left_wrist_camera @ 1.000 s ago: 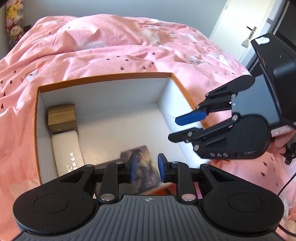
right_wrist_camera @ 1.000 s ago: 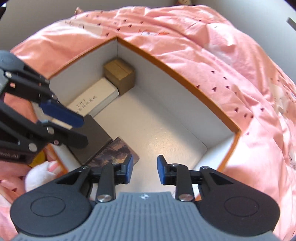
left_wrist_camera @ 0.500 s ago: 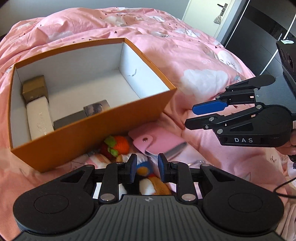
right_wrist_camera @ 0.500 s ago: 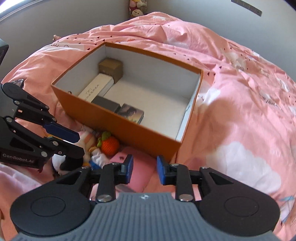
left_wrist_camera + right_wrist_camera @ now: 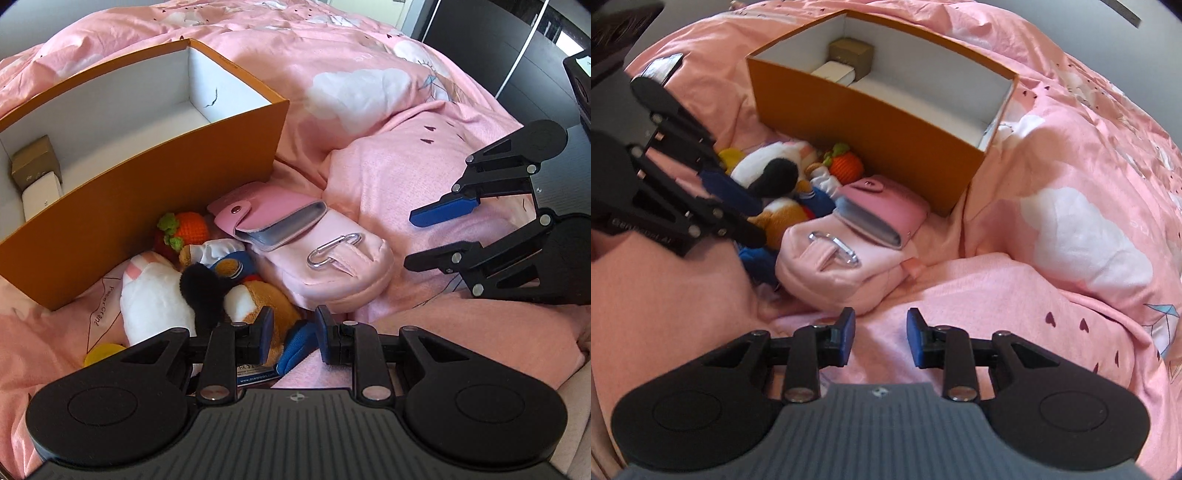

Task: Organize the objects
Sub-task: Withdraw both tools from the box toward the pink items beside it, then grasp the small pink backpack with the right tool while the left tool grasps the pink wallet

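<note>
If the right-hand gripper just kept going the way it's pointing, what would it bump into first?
Probably the pink pouch with the metal clip, which lies just beyond the fingers of the right gripper; only the pink bedding lies between. Depth is hard to judge here.

Matt cardboard box [image 5: 155, 206]; soft cotton duvet [image 5: 1052, 258]; fuzzy plush toys [image 5: 166, 295]; padded cloth pouch [image 5: 332, 266] with shiny metal carabiner [image 5: 334, 249].

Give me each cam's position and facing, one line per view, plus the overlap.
Left wrist: on the left gripper, angled down at the plush toys; right gripper shows at right.
Right wrist: on the right gripper, angled down over the pink duvet; left gripper at left.
Shared: orange box, pink pouch, pink wallet.
</note>
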The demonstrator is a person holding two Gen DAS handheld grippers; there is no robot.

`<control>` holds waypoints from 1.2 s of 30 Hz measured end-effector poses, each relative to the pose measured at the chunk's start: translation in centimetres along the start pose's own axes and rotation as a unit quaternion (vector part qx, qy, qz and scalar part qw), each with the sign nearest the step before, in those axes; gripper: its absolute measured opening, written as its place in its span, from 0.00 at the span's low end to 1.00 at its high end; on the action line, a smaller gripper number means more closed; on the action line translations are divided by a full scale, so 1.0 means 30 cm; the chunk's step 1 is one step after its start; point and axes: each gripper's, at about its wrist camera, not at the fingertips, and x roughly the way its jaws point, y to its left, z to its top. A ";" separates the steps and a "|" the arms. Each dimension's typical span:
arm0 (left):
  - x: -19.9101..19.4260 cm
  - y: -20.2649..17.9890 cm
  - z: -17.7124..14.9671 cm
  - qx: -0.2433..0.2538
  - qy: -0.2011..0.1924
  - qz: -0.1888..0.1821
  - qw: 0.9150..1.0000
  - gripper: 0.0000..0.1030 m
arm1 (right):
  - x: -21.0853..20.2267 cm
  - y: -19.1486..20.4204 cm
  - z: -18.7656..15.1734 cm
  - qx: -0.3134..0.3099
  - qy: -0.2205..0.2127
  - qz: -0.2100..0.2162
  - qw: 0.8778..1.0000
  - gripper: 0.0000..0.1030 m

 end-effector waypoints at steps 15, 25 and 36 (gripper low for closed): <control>0.014 0.008 0.043 -0.020 -0.032 -0.004 0.999 0.28 | 0.081 -0.032 0.028 0.017 -0.025 0.012 0.999 0.30; 0.035 0.065 0.132 -0.072 -0.061 0.008 0.996 0.32 | 0.133 -0.111 0.088 0.052 -0.059 -0.004 0.997 0.39; 0.058 0.094 0.159 -0.082 -0.064 0.019 0.994 0.31 | 0.148 -0.211 0.095 0.109 -0.083 0.024 0.990 0.58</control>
